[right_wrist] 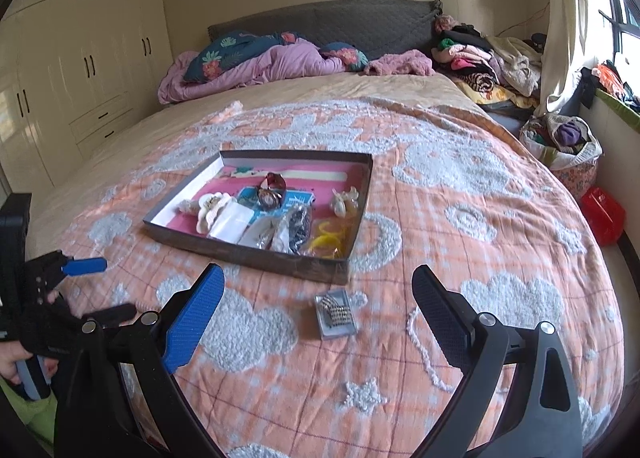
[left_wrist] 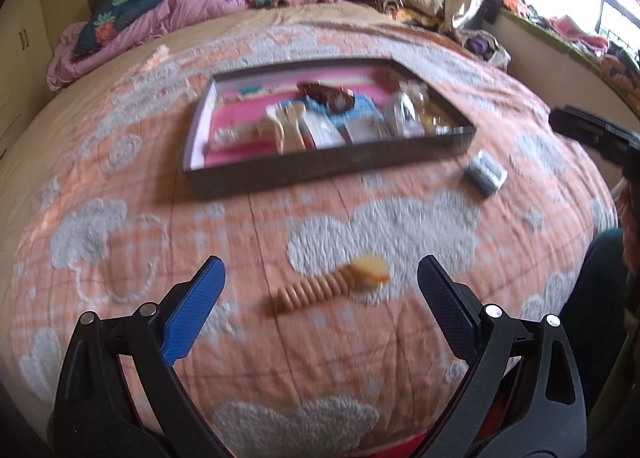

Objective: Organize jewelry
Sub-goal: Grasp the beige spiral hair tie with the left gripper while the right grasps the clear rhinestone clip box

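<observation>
A shallow dark box (left_wrist: 320, 170) (right_wrist: 248, 254) with a pink lining lies on the bed and holds several jewelry pieces, among them a watch (right_wrist: 272, 190) and yellow bangles (right_wrist: 328, 238). A wooden bead bracelet with a yellow piece (left_wrist: 332, 286) lies on the blanket between the fingers of my open left gripper (left_wrist: 320, 282). A small clear packet with dark beaded jewelry (right_wrist: 335, 313) (left_wrist: 485, 173) lies in front of the box, just ahead of my open, empty right gripper (right_wrist: 318, 290). The left gripper also shows in the right wrist view (right_wrist: 92, 286).
The bed carries an orange blanket with white cloud patterns (right_wrist: 460, 218). Purple bedding and pillows (right_wrist: 260, 62) lie at the headboard. Clothes are piled at the far right (right_wrist: 480, 58). A wardrobe (right_wrist: 80, 78) stands left. A bag of clothes (right_wrist: 560, 146) and a red box (right_wrist: 602, 214) sit beside the bed.
</observation>
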A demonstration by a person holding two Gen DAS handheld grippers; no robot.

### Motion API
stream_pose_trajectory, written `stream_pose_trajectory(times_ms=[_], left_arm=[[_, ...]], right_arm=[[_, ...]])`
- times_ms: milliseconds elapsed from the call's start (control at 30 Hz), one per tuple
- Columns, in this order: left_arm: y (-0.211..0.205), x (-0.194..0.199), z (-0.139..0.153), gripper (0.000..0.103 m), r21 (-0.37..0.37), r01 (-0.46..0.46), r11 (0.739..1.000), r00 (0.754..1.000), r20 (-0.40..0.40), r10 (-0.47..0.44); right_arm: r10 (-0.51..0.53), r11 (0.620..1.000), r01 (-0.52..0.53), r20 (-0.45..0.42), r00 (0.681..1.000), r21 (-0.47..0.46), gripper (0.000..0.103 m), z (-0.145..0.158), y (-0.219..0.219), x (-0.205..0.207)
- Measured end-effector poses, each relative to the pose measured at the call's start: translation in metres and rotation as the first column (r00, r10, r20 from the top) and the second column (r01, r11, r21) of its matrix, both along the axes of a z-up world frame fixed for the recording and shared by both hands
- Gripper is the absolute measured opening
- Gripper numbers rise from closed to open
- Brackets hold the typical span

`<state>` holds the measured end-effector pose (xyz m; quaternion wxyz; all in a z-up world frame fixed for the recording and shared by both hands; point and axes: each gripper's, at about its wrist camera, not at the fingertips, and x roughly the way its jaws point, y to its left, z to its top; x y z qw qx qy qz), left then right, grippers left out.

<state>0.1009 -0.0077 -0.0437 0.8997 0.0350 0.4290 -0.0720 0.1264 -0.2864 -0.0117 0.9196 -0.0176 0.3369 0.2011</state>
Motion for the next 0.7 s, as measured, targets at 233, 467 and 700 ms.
stream_pose_trajectory(times_ms=[233,467,700], left_arm=[[-0.005,0.002,-0.025,0.090,0.021,0.021,1.000,0.998,-0.065,-0.020],[-0.007,0.012,-0.046,0.090,0.052,0.030,0.998,0.994,-0.108,-0.024],[-0.008,0.024,-0.052,0.070,0.063,0.060,0.996,0.993,-0.104,-0.053]], right_arm=[[-0.006,1.000,0.004,-0.051,0.999,-0.022,0.094,-0.019,0.001,0.002],[-0.016,0.999,0.011,-0.103,0.995,-0.052,0.094,-0.042,0.005,0.010],[-0.041,0.997,0.033,-0.126,0.991,-0.063,0.094,-0.054,0.002,0.021]])
